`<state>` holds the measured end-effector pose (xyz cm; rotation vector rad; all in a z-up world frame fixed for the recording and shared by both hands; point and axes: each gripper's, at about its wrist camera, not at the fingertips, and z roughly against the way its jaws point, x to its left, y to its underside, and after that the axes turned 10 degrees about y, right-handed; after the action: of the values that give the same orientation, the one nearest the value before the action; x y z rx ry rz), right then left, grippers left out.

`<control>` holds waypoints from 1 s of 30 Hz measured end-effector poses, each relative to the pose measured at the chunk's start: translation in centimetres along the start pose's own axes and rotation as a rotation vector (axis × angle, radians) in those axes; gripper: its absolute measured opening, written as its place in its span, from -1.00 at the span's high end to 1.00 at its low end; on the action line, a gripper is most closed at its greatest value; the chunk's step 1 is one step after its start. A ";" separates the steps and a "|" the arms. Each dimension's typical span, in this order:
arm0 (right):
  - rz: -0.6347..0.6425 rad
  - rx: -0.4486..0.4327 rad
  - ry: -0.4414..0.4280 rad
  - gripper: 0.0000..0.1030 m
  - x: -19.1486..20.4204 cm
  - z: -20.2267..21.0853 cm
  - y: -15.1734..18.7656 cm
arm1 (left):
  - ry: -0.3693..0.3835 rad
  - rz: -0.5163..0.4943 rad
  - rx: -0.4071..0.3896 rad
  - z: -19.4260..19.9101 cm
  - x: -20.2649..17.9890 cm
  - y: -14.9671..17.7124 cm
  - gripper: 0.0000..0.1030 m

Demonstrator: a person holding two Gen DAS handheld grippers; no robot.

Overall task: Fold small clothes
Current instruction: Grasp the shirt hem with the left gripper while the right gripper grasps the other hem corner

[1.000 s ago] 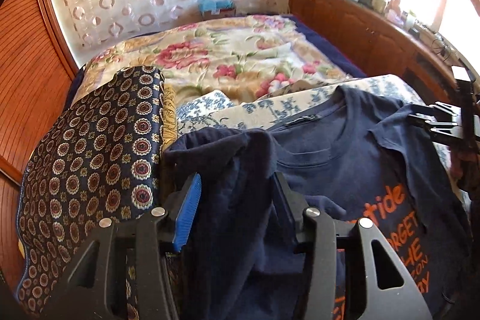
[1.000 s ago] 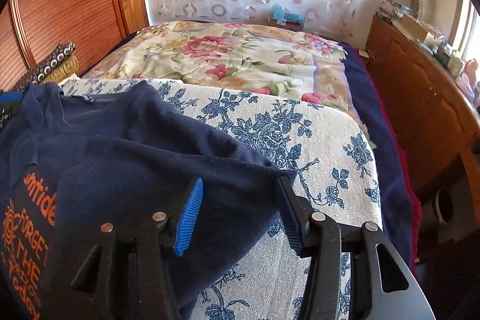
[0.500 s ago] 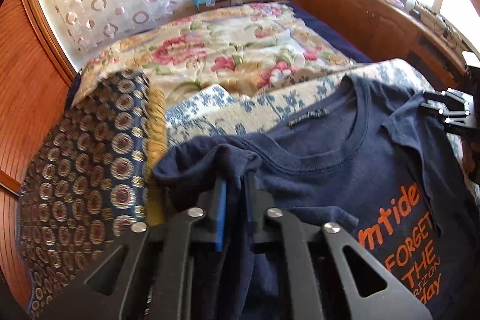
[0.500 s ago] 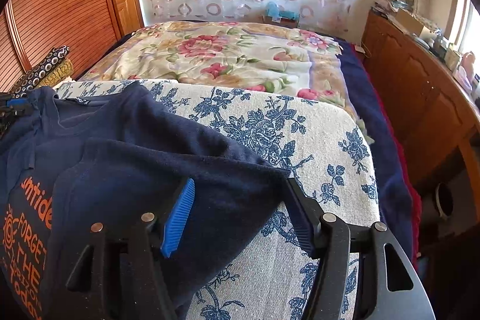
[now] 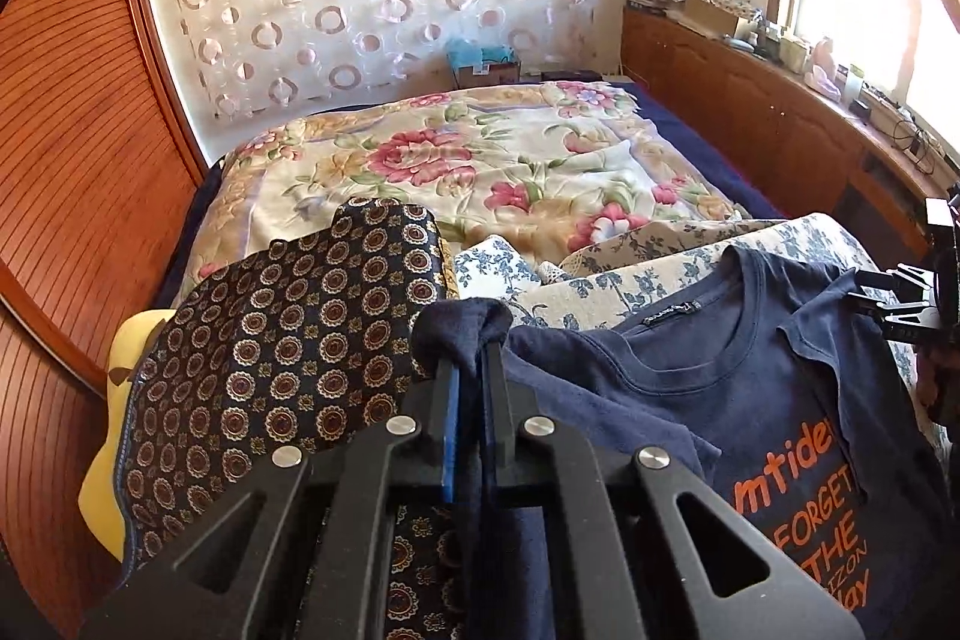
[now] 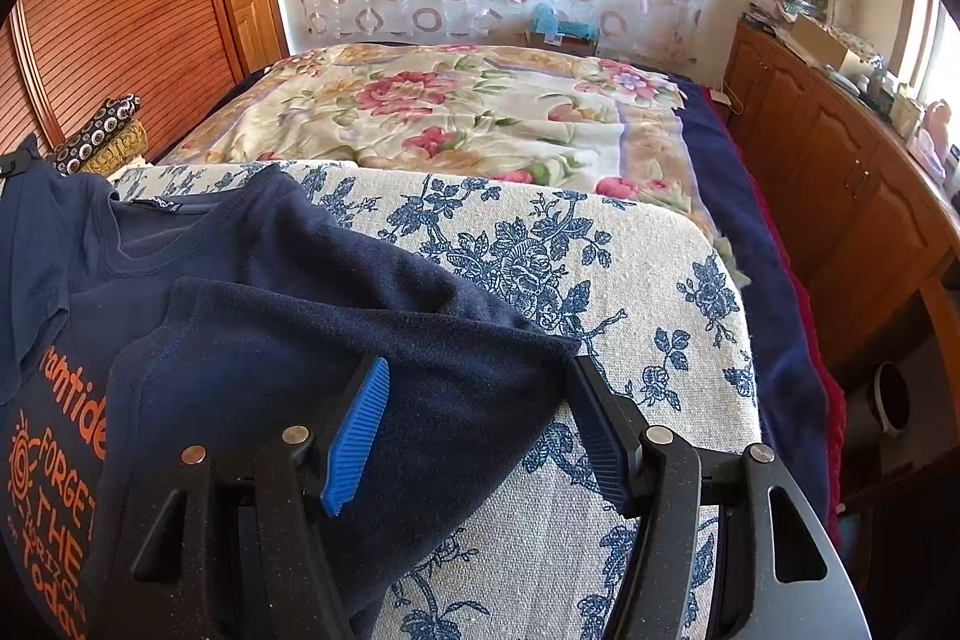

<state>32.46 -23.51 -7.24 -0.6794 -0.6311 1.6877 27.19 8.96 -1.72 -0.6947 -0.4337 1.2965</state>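
To fold this sleeve cleanly I should carry it level across the chest, keeping the fabric taut. My left gripper (image 5: 468, 382) is clamped on a bunch of the navy T-shirt (image 5: 690, 388) at frame centre; my right gripper (image 6: 474, 430) stands apart, jaws straddling the other sleeve at lower centre, unpinched.

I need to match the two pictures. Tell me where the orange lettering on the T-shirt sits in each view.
Left wrist: orange lettering at lower right, on the T-shirt's chest.
Right wrist: orange lettering at lower left edge.
Shared landmark: the T-shirt's neck label.
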 end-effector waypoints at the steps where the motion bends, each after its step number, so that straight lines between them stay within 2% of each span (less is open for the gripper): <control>1: -0.002 0.000 -0.002 -0.23 0.0 0.0 0.0 | 0.000 -0.001 -0.002 0.0 -0.1 0.0 0.86; 5: -0.002 -0.001 0.000 -0.23 0.0 -0.1 0.0 | -0.017 -0.012 -0.001 -0.4 -0.5 0.2 0.86; 9: -0.028 0.002 -0.029 -0.23 -0.5 0.0 0.0 | -0.003 -0.013 -0.006 -0.6 -0.7 0.3 0.86; 14: -0.056 -0.010 -0.017 -0.23 -1.6 1.4 0.0 | 0.013 -0.026 -0.019 -0.3 -1.1 0.6 0.86; 17: -0.041 0.004 0.001 -0.23 -1.6 1.3 0.3 | 0.019 -0.030 -0.026 -0.2 -1.2 0.7 0.86; 21: -0.020 0.051 -0.031 -0.23 -1.1 0.2 0.3 | 0.033 -0.028 -0.048 0.0 -1.5 0.8 0.86; 26: 0.011 0.039 -0.053 -0.23 -0.6 0.0 -0.5 | 0.049 -0.029 -0.074 0.5 -1.9 1.2 0.86; 27: 0.021 0.036 -0.049 -0.19 -0.5 -0.1 -0.6 | 0.050 -0.030 -0.075 0.6 -2.0 1.2 0.86; 30: 0.050 0.027 -0.050 0.09 0.0 -0.1 -0.7 | 0.057 -0.023 -0.083 0.8 -2.0 1.3 0.86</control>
<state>32.97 -23.37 -6.81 -0.6406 -0.6296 1.7611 25.24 7.38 -1.86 -0.7920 -0.4505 1.2391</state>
